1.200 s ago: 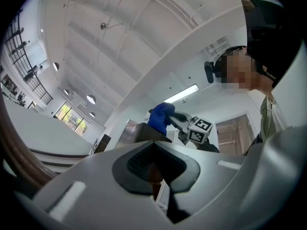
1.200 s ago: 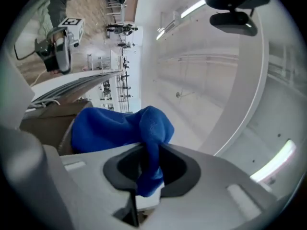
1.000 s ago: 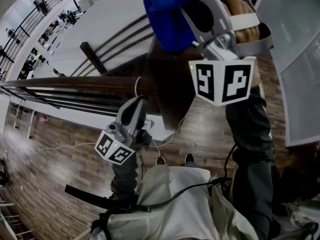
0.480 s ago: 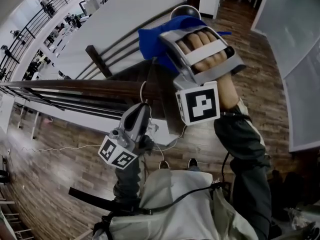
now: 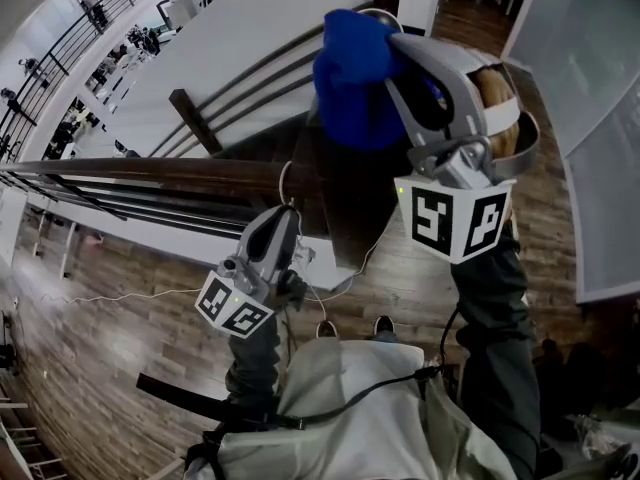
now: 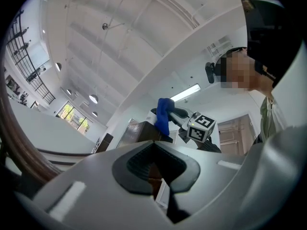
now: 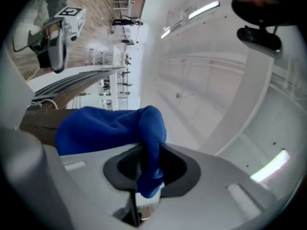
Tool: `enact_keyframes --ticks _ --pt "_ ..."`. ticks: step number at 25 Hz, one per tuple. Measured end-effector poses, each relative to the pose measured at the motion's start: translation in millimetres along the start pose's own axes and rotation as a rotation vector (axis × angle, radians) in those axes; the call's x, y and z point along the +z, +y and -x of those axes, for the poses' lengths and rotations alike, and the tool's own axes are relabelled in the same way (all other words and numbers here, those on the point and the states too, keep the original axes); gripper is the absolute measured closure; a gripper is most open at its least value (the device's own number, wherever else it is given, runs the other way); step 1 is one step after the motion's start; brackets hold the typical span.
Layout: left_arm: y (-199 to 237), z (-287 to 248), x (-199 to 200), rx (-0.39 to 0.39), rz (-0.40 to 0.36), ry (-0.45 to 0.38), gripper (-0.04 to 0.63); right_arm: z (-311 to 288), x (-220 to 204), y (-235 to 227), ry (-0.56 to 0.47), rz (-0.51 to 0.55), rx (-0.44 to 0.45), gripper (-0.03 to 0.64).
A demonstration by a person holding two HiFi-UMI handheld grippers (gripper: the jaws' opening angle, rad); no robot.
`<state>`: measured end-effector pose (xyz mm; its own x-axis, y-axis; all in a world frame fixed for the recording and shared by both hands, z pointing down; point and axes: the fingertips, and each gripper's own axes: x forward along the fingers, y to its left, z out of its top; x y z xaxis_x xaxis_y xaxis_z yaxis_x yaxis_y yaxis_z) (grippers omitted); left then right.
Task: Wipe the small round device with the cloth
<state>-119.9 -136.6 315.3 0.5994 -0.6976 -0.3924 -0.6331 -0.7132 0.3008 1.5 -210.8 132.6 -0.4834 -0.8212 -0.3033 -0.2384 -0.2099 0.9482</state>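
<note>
The right claw (image 5: 402,50) pinches the blue cloth (image 5: 350,78); the left claw (image 5: 284,218) hangs closed and empty. Best to keep the cloth bunched ahead of the jaws and rub gently over the device, hidden beneath.

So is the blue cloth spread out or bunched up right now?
Bunched: the blue cloth is a crumpled wad, one fold pinched in the right gripper's shut jaws.
</note>
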Motion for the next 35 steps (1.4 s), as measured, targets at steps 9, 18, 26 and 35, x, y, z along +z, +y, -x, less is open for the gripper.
enact_keyframes --ticks 9,18,26,35 --pt "-6.9 -9.8 -5.0 -0.028 0.006 0.009 0.597 -4.1 -44.4 2.9 0.097 -0.127 -0.006 0.546" --pt "-3.8 -22.6 19.5 -0.044 -0.083 -0.034 0.597 15.6 -43.7 37.2 0.078 -0.236 0.085 0.546" --pt "-15.7 -77.1 106.1 -0.083 -0.279 -0.141 0.597 -11.2 -35.0 -33.8 0.043 -0.264 -0.078 0.546" --pt "-29.9 -92.3 116.1 -0.122 -0.298 -0.163 0.597 -16.1 -55.3 7.1 0.152 -0.243 -0.019 0.548"
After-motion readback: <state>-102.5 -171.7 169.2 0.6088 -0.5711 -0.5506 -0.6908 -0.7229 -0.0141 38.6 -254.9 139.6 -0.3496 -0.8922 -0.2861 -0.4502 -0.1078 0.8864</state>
